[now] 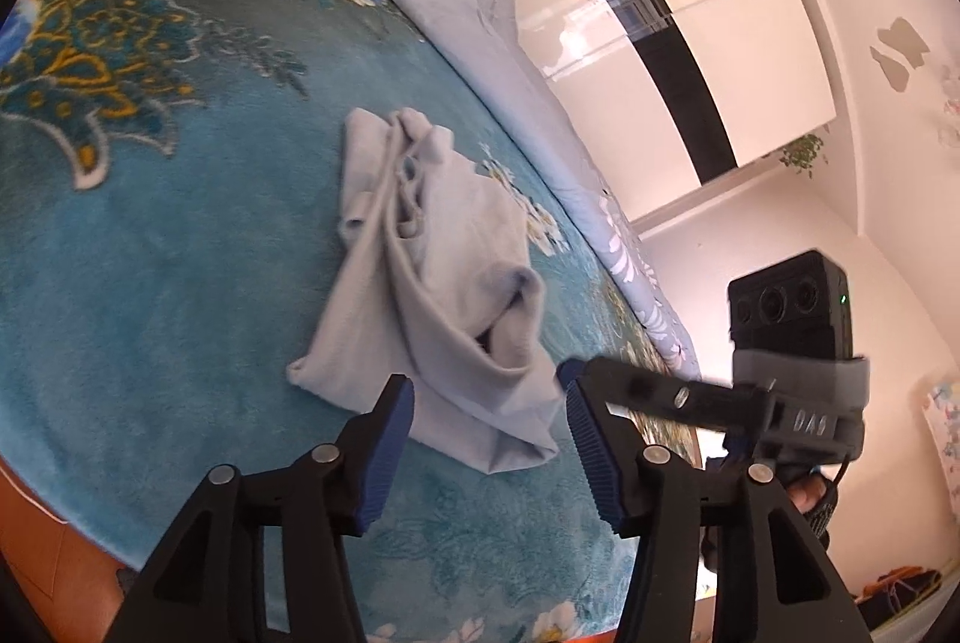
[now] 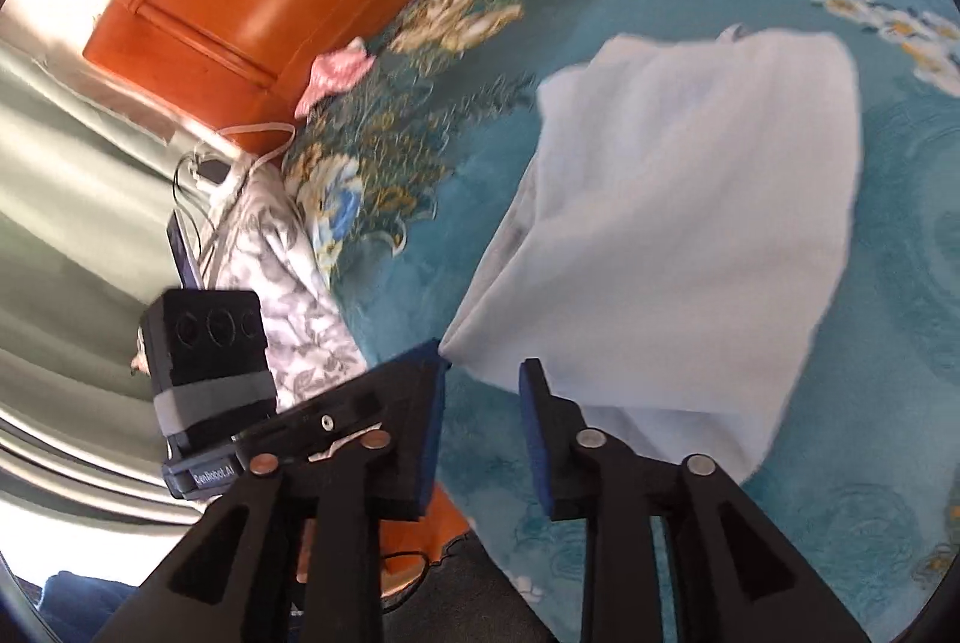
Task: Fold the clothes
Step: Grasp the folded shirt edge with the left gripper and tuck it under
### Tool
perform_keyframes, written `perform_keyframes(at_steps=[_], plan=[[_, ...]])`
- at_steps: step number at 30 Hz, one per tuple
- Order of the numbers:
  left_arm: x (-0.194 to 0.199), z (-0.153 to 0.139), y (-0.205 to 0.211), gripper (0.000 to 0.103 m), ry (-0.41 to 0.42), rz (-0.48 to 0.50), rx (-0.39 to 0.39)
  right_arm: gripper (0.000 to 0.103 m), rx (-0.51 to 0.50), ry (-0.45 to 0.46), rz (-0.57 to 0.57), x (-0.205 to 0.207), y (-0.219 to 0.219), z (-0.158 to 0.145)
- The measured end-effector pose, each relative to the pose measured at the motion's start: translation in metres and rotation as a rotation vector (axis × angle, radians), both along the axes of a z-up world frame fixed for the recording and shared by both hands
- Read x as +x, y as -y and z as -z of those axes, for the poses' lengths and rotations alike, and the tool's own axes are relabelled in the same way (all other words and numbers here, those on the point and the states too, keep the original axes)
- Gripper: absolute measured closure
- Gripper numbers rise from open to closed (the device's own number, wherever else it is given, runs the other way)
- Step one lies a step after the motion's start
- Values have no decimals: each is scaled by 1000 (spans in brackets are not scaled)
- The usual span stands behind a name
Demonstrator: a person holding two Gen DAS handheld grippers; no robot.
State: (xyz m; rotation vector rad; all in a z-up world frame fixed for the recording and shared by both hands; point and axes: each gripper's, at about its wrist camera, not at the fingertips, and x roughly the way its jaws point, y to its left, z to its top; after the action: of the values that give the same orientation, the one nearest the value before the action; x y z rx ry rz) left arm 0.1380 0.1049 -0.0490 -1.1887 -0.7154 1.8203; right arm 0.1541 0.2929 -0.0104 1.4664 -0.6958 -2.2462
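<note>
Lying rumpled on the teal bedspread (image 1: 150, 223), the pale blue garment (image 1: 444, 283) is waiting for its next fold; the left gripper (image 1: 486, 439) is hovering half-open and empty over its near hem, while the right gripper (image 2: 480, 421), narrowly parted, is holding nothing beside a corner, so I judge a fresh pinch is needed.

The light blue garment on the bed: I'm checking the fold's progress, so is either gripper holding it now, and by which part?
Neither holds it. The left gripper and the right gripper are both open at the near edge of the light blue garment.
</note>
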Motion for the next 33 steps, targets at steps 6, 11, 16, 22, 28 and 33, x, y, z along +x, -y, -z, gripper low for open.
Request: perform_keyframes(at_steps=[6,11,16,22,28,33], plan=[[-3,3,-24,45,28,-47,-95,66,138,-56,85,-42,-9,-35],[-8,9,-23,75,44,-84,-104,66,252,-5,67,-104,15,-19],[-9,14,-23,97,37,-78,-90,66,273,85,132,-132,18,12],[-11,7,-15,98,11,-49,29,101,307,35,273,-133,-14,-7],[-25,14,5,98,32,-100,42,101,395,-43,322,-161,-14,-40],[-30,37,30,98,92,-132,8,100,401,94,255,-204,11,12]])
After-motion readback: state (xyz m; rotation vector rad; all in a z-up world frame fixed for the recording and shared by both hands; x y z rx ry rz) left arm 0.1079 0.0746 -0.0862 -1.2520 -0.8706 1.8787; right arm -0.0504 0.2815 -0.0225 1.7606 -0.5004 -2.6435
